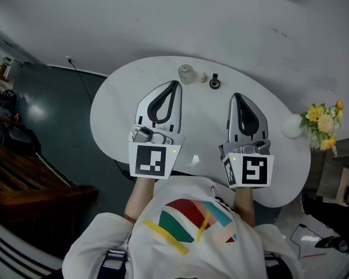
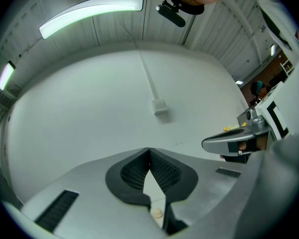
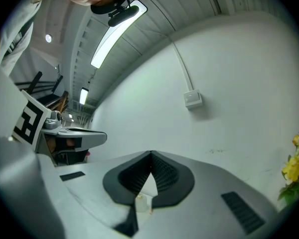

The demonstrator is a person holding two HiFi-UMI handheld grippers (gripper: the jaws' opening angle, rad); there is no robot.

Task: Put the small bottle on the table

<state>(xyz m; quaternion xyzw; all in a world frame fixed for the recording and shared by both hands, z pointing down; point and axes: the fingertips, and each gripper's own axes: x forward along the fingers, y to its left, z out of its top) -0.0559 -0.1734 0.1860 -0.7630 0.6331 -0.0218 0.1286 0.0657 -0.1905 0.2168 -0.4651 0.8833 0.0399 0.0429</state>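
Observation:
The small clear bottle [image 1: 186,73] stands upright near the far edge of the white oval table [image 1: 116,118]. A beige knob [image 1: 202,77] and a small black piece [image 1: 214,82] stand right of it. My left gripper [image 1: 175,83] is shut and empty, its tips just in front of the bottle. My right gripper [image 1: 237,96] is also shut and empty, nearer me and to the right. In the left gripper view the jaws [image 2: 149,150] meet, with the beige knob [image 2: 158,212] seen below them. In the right gripper view the closed gripper [image 3: 150,154] frames the bottle [image 3: 141,203].
A white ball [image 1: 292,126] sits at the table's right edge beside yellow flowers [image 1: 323,121]. Dark wooden furniture [image 1: 23,173] stands on the left over a dark floor. A white wall with a cable box [image 2: 160,106] rises behind the table.

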